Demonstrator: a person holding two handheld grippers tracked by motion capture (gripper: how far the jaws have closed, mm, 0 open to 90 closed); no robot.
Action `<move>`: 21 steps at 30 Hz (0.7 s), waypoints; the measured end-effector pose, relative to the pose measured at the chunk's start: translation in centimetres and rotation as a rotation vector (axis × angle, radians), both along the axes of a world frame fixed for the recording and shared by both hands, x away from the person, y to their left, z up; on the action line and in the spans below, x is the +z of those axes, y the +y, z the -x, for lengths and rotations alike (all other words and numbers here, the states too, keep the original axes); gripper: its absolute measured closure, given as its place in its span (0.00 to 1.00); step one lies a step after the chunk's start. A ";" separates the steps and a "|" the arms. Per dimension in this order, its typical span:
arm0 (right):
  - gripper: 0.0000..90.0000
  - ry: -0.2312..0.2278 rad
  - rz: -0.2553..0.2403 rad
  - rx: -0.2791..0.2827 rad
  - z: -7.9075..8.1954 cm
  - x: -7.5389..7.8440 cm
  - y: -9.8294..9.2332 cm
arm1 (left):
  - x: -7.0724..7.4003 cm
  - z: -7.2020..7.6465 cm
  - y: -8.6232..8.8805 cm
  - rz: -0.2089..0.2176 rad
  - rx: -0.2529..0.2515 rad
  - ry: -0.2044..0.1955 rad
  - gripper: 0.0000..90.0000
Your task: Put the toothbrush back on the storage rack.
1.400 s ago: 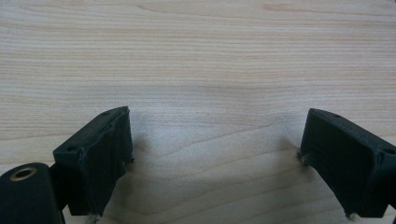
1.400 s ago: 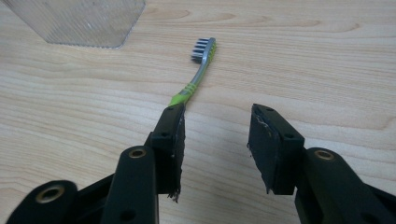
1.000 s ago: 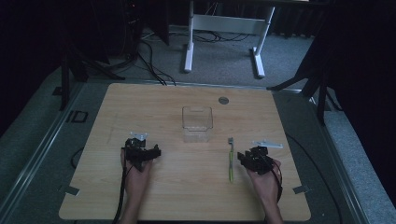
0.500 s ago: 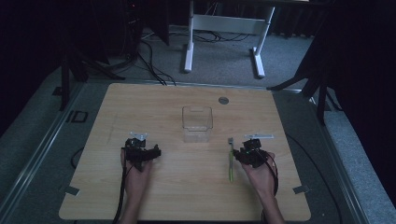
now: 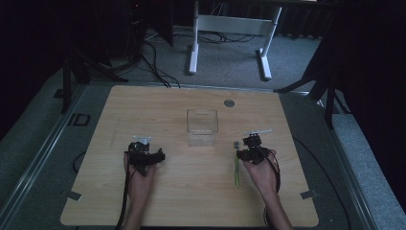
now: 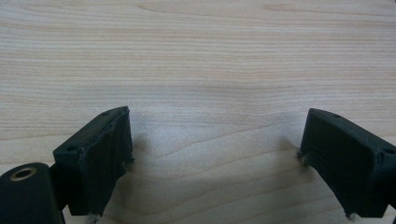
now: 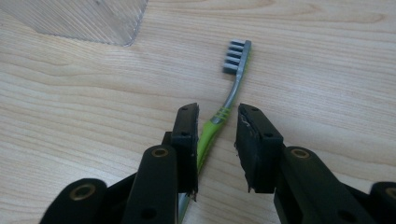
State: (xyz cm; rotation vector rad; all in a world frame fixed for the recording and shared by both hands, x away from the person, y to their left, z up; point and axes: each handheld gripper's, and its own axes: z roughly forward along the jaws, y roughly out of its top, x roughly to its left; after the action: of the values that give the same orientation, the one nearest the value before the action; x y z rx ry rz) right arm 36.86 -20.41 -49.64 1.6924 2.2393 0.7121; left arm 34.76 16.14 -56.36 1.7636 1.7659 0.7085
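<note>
- We see the toothbrush (image 7: 232, 91) lying flat on the desk (image 5: 191, 191), near and to the right of the clear box (image 5: 202, 127), bristle end pointing far.
- Our right hand-held gripper (image 7: 215, 149) straddles its green handle; the jaws have just been closing, a narrow gap remains, and the pads are not yet pressing it.
- Our left hand-held gripper (image 6: 215, 158) rests at the desk's left, jaws wide over bare wood.

Dim lab or studio, wooden table (image 5: 158, 105), floor cables (image 5: 153, 52), stand legs (image 5: 194, 48)
</note>
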 end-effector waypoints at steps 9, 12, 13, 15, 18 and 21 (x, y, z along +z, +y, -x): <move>0.80 0.060 0.025 -0.026 -0.6 0.1 0.5 | 0.0 0.0 0.0 0.000 0.000 0.000 0.11; 0.81 0.076 0.032 -0.028 -0.8 0.1 0.8 | 0.0 0.0 0.0 0.000 0.000 0.000 0.11; 0.81 0.086 0.030 -0.028 -0.8 0.1 0.9 | 0.0 0.0 0.0 0.000 0.000 0.000 0.11; 0.81 0.097 0.035 -0.024 -0.9 0.1 1.0 | 0.0 0.0 0.0 0.000 0.000 0.000 0.11; 0.81 0.120 0.039 -0.026 -1.1 0.0 1.3 | 0.0 0.0 0.0 0.000 0.000 0.000 0.11; 0.81 0.146 0.040 -0.027 -1.3 -0.1 1.4 | 0.0 0.0 0.0 0.000 0.000 0.000 0.11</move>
State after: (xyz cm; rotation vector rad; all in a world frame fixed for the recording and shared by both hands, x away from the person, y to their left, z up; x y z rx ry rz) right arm 38.19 -19.02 -49.78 1.8058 2.3046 0.5505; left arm 34.76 16.14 -56.36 1.7636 1.7659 0.7085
